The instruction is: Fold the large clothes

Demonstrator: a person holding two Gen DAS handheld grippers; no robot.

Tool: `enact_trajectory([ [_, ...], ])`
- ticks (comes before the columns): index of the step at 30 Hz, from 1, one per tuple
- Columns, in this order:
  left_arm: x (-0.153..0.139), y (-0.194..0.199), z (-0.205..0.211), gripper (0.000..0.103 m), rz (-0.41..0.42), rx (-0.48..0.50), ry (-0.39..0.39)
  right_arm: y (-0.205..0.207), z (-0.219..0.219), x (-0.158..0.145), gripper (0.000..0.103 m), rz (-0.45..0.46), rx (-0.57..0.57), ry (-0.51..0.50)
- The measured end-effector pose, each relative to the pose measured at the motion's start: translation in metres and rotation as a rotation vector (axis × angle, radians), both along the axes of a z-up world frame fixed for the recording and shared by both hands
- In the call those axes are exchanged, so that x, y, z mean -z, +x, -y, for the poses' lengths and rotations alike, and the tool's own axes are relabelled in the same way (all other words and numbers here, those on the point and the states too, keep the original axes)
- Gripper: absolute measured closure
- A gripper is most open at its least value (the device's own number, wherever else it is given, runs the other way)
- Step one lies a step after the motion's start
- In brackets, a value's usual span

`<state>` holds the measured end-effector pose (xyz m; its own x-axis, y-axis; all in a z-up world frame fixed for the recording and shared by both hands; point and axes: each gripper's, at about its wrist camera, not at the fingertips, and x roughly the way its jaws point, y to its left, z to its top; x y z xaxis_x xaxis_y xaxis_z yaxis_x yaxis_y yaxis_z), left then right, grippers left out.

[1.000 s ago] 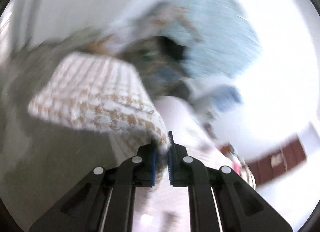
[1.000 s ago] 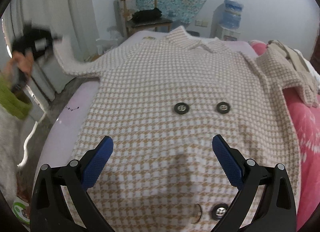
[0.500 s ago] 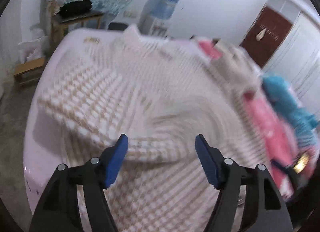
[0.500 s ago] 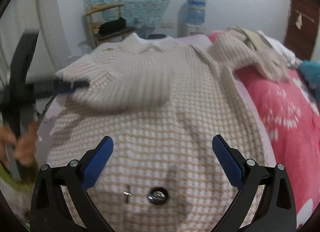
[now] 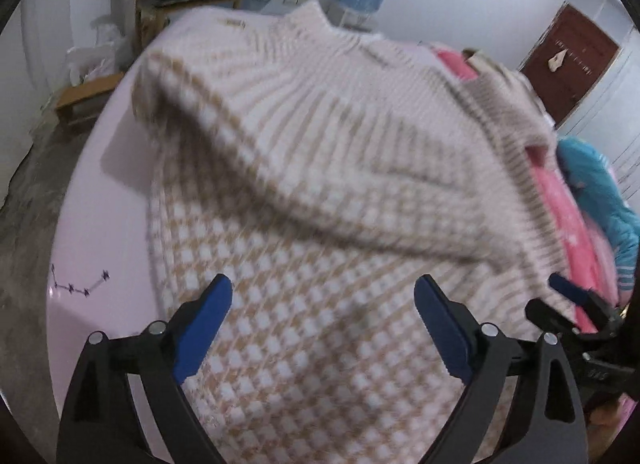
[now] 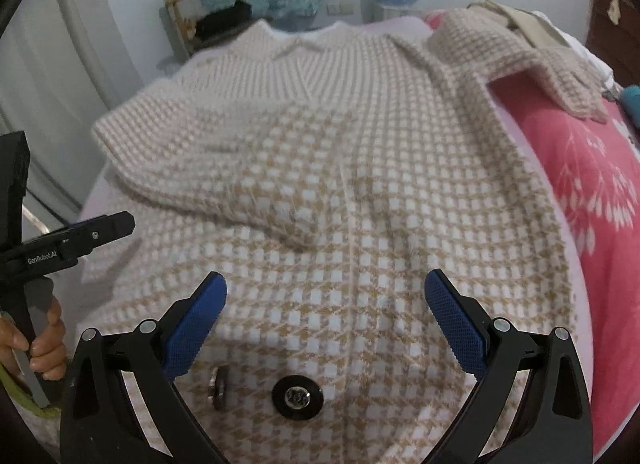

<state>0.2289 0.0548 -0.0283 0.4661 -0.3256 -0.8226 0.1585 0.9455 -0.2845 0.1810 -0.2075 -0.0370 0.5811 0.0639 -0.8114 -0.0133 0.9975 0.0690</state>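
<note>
Both tools tilted down over checked coat (image 6: 360,183), left tool (image 5: 324,328) just opening, empty

The left gripper (image 5: 323,326) is tilting downward, its jaws having just been opening — nothing between them. The right gripper (image 6: 326,322) is angling down too, jaws spread wide, gripping nothing.

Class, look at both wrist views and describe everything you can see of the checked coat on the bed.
The checked coat is a thick, fuzzy-looking knit in a beige and white check. It lies front up, spread across the pale bedsheet, collar away from the cameras. One sleeve is folded over its chest; the other sleeve stretches out onto the pink blanket. Dark round buttons show near the front seam. Neither gripper touches it.
</note>
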Motion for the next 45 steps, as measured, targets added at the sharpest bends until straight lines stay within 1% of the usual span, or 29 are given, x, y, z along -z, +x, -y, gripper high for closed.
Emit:
enact_trajectory([
  [2,0.002,-0.003,0.002,0.010,0.026,0.007,0.017,0.002,-0.004,0.007,0.008,-0.023,-0.014,-0.029],
  [4,0.004,-0.002,0.004,0.006,0.024,0.012,0.010,0.004,-0.007,0.014,0.008,-0.049,-0.031,-0.053],
  [6,0.004,-0.003,0.004,0.006,0.032,0.001,0.000,0.007,-0.009,0.022,0.008,-0.080,-0.042,-0.069],
  [9,0.004,-0.003,0.006,0.006,0.044,-0.007,-0.013,0.007,-0.004,0.025,0.008,-0.081,-0.044,-0.026],
  [12,0.004,-0.005,0.006,0.006,0.048,0.006,-0.016,0.008,0.001,0.026,0.008,-0.081,-0.046,0.008],
  [16,0.004,-0.008,-0.004,0.006,0.060,0.012,-0.052,0.007,-0.002,0.028,0.008,-0.071,-0.046,-0.014],
  [19,0.004,-0.009,-0.008,0.006,0.059,0.010,-0.074,0.003,-0.004,0.030,0.008,-0.046,-0.038,-0.004],
  [28,0.004,-0.009,-0.009,0.005,0.056,0.012,-0.078,-0.010,0.001,0.036,0.007,-0.021,-0.046,-0.004],
  [31,0.003,-0.008,-0.010,0.006,0.054,0.014,-0.086,-0.010,0.002,0.034,0.007,-0.037,-0.063,-0.008],
  [34,0.004,-0.008,-0.008,0.006,0.051,0.022,-0.066,-0.004,0.003,0.027,0.007,-0.079,-0.079,-0.009],
  [36,0.003,-0.007,-0.005,0.006,0.042,0.029,-0.039,-0.002,0.006,0.016,0.007,-0.066,-0.084,0.006],
  [39,0.000,-0.008,-0.003,0.006,0.041,0.029,-0.018,-0.002,0.014,-0.004,0.007,-0.010,-0.090,0.035],
  [42,-0.006,-0.009,-0.006,0.006,0.086,0.012,-0.002,0.004,0.031,-0.024,0.007,0.038,-0.085,0.131],
  [44,-0.010,-0.009,-0.008,0.006,0.108,-0.002,0.016,0.013,0.046,-0.029,0.007,0.037,-0.076,0.228],
  [45,-0.012,-0.008,-0.010,0.006,0.121,-0.012,0.030,0.017,0.049,-0.029,0.008,0.030,-0.074,0.256],
])
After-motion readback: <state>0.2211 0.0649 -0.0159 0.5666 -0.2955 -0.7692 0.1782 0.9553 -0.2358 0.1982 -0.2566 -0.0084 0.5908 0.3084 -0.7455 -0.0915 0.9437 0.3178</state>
